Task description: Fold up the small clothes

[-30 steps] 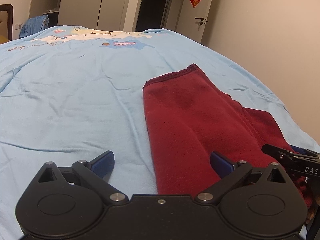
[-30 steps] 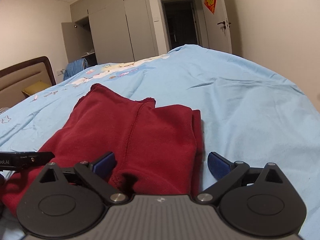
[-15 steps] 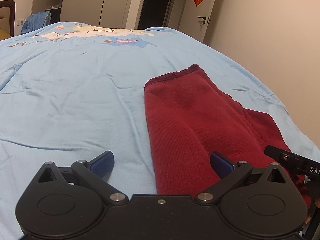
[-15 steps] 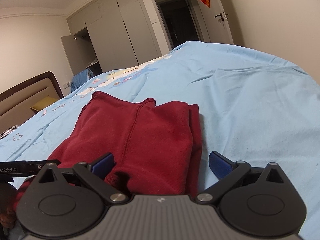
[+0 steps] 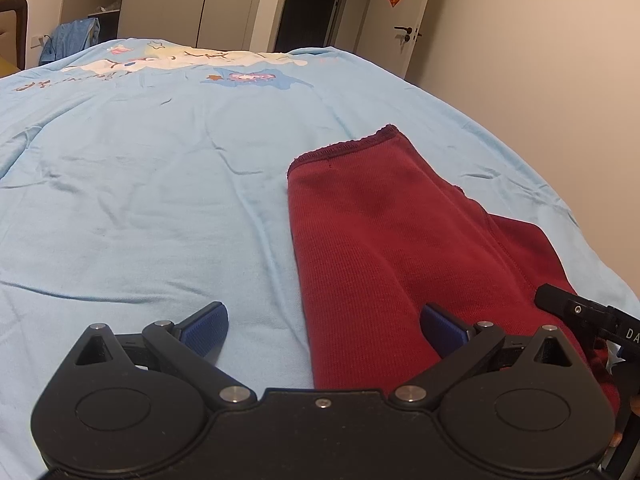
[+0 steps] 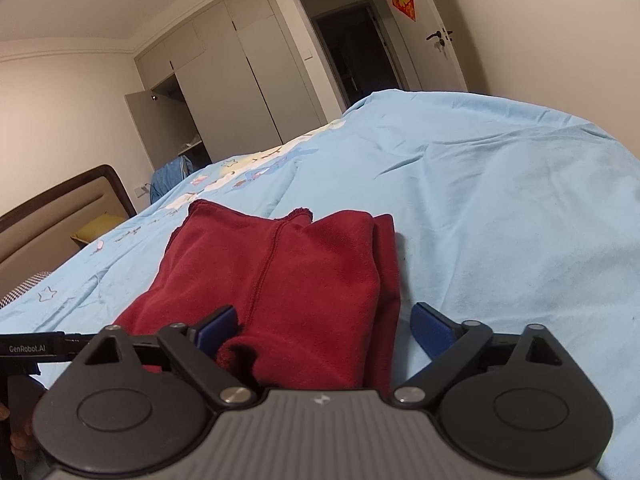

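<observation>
Two claws spread wide | left claw [image 5: 324, 326] | right claw [image 6: 324, 326] | red garment [image 5: 392, 236] on bed [image 5: 140, 200]

dark red ribbed knit cloth garment [image 5: 384, 240], matt; light blue cotton bedsheet [image 5: 160, 208], smooth, creased; black matt plastic left gripper [image 5: 323, 326], blue textured pads [image 5: 206, 325]

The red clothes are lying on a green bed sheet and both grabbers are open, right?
Not quite. The bed sheet is light blue, not green; the left wrist view shows it plainly. The red clothes do lie on it, and the left gripper and right gripper both have open jaws.
</observation>
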`<state>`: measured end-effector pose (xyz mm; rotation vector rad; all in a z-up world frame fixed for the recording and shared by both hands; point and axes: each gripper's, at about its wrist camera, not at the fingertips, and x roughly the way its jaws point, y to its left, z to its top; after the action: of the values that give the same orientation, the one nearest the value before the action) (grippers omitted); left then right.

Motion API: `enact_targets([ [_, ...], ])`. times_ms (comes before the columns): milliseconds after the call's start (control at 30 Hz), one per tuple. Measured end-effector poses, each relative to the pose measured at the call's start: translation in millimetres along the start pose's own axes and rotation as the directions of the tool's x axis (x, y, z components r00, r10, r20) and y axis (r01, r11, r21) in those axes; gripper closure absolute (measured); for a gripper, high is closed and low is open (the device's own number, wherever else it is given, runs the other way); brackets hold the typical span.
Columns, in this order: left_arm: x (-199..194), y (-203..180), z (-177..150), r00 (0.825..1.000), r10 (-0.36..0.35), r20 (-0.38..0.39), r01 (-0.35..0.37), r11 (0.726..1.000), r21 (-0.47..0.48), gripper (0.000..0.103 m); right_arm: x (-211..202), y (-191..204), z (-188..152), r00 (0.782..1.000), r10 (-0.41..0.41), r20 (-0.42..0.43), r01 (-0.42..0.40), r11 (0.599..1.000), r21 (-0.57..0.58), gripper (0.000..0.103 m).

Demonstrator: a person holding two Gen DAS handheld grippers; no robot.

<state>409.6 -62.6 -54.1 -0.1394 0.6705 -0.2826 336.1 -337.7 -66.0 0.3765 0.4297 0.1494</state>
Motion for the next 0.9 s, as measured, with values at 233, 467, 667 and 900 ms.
enact_targets([
  [233,-1,1,1,1.000,-0.008,0.003,0.008,1.000,-0.004,0.001,-2,-2,-1,0.999,0.030,0.010,-0.031,0.999,0.025,0.029],
  [467,-15,15,2,0.995,-0.101,0.013,0.102,0.994,-0.040,0.006,-4,-8,-2,0.999,0.046,0.022,-0.048,0.996,0.070,0.043],
  [667,-16,30,6,0.977,-0.209,-0.028,0.205,0.972,-0.114,0.023,-4,-10,-4,0.998,0.063,0.025,-0.065,0.993,0.098,0.045],
  [900,4,35,14,0.947,-0.298,-0.118,0.263,0.933,-0.246,0.041,-2,-27,-3,0.992,0.121,0.028,-0.124,0.971,0.204,0.042],
])
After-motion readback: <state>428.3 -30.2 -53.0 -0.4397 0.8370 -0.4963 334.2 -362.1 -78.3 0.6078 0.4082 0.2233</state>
